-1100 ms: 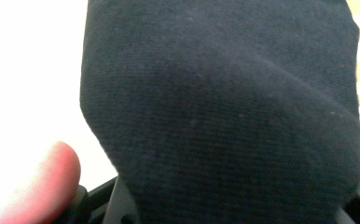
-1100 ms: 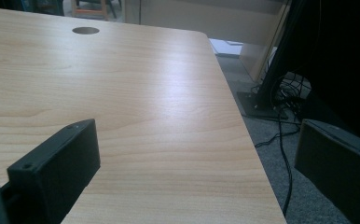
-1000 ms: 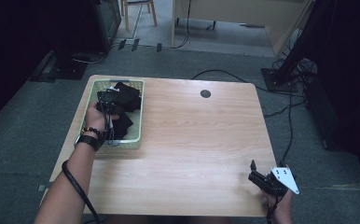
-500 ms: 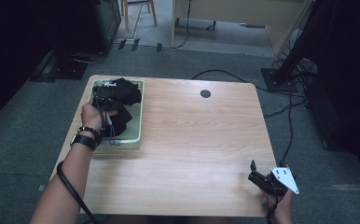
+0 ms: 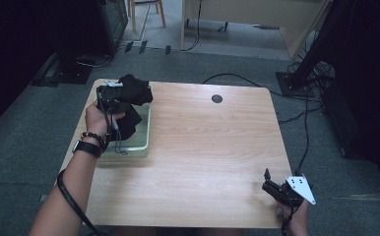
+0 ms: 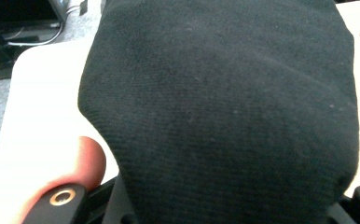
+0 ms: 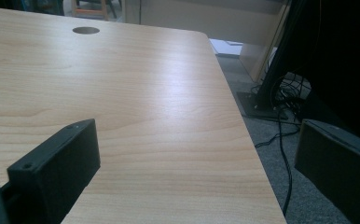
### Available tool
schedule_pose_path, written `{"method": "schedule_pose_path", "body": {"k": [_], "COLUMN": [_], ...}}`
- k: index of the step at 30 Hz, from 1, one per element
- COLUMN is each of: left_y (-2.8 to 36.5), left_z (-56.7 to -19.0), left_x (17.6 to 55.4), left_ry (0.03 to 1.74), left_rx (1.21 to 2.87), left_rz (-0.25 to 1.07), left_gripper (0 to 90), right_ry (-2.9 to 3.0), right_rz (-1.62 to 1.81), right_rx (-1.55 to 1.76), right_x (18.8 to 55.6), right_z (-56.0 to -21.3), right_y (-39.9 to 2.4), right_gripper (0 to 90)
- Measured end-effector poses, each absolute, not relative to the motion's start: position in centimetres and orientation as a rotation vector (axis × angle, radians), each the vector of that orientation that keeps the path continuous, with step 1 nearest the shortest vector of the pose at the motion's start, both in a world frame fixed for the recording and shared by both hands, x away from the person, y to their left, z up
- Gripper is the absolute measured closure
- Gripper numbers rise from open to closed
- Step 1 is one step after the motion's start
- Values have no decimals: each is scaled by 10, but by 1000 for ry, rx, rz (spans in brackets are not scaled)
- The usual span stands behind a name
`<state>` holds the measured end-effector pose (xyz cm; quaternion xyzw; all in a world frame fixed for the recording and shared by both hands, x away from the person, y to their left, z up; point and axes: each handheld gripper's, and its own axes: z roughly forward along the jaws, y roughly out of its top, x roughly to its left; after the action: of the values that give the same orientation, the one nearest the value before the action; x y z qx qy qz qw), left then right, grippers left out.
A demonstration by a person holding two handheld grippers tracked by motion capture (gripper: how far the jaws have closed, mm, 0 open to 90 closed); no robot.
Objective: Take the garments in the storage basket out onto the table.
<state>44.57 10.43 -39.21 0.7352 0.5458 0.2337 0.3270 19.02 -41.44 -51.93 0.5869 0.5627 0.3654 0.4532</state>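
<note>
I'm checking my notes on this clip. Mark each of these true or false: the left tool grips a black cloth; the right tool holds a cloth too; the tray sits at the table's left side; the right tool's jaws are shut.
1. The left tool grips a black cloth: true.
2. The right tool holds a cloth too: false, nothing is between its jaws.
3. The tray sits at the table's left side: true.
4. The right tool's jaws are shut: false, they stand open.

Two blocky black jaws of the right gripper (image 7: 197, 172) rise from the bottom edge, standing wide apart, nothing between them. Beneath: light wood-grain tabletop (image 7: 122, 93), rounded far corner. Dark round grommet hole (image 7: 86, 30) near the far edge. Beyond the table's right edge (grey carpet), loose black cables (image 7: 283, 140) trail.
</note>
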Motion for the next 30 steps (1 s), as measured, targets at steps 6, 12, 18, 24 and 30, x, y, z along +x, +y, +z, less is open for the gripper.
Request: {"method": "schedule_pose_path", "body": {"k": [6, 12, 18, 24, 30], "left_y": [95, 80, 64, 50, 35], "left_z": [-381, -371, -363, -359, -358], "left_x": [441, 433, 427, 422, 417], "left_ry": [1390, 1335, 1277, 1239, 1206], "left_rx": [1916, 1924, 1928, 1929, 1932], "left_rz": [619, 621, 609, 590, 575], "left_gripper": [685, 684, 684, 683, 683], "right_ry": [1390, 1389, 1389, 1388, 1389], "right_rz": [902, 903, 907, 912, 914], "right_rx": [1449, 1449, 1450, 1450, 1450], "right_x": [190, 190, 190, 190, 190], "right_z": [-519, -519, -519, -519, -519], "right_y": [-414, -414, -415, -416, -416], "right_gripper": [0, 0, 0, 0, 0]}}
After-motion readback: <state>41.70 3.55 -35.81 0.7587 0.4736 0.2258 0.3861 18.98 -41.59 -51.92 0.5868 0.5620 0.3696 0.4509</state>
